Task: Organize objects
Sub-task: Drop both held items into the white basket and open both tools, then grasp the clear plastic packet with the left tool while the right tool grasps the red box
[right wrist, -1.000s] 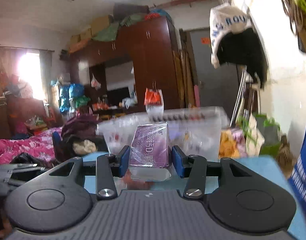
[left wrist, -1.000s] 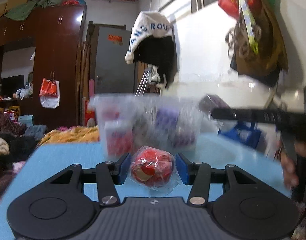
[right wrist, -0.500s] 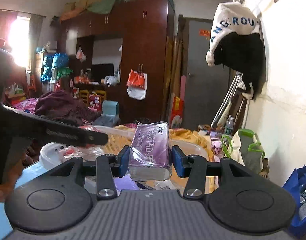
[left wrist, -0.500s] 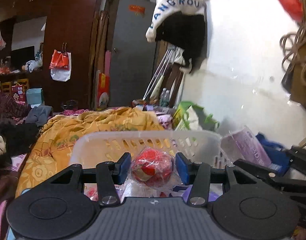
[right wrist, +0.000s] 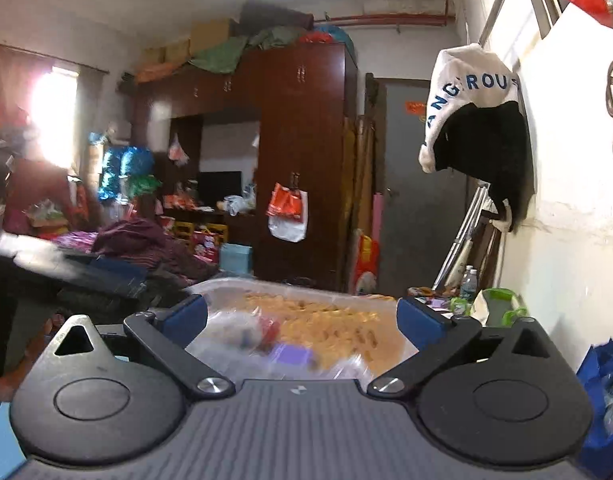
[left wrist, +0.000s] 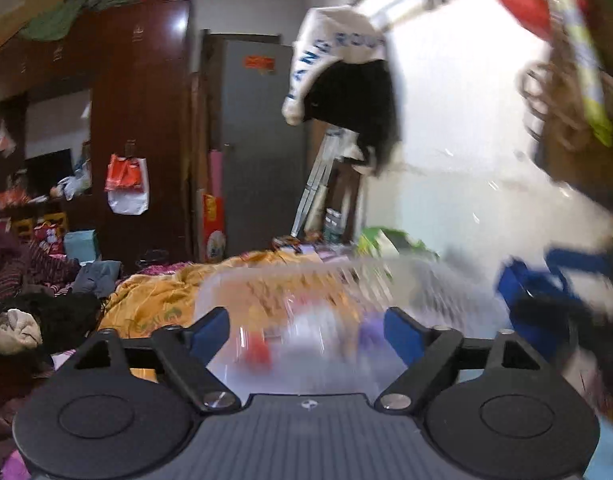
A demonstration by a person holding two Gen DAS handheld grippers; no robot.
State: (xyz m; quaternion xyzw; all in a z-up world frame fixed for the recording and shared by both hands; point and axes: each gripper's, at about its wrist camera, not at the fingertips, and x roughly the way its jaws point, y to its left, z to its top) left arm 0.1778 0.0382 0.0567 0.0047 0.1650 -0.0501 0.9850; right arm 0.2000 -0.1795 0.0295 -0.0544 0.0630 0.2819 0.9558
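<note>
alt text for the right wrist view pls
The right gripper hangs with its blue-padded jaws just opened wide and empty above a clear slotted plastic basket; a blurred purple box lies inside. Beyond are a dark wooden wardrobe and cluttered room.

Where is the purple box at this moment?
In the right wrist view the purple box lies inside the clear basket, low centre, beside a red item, between the open fingers.
</note>
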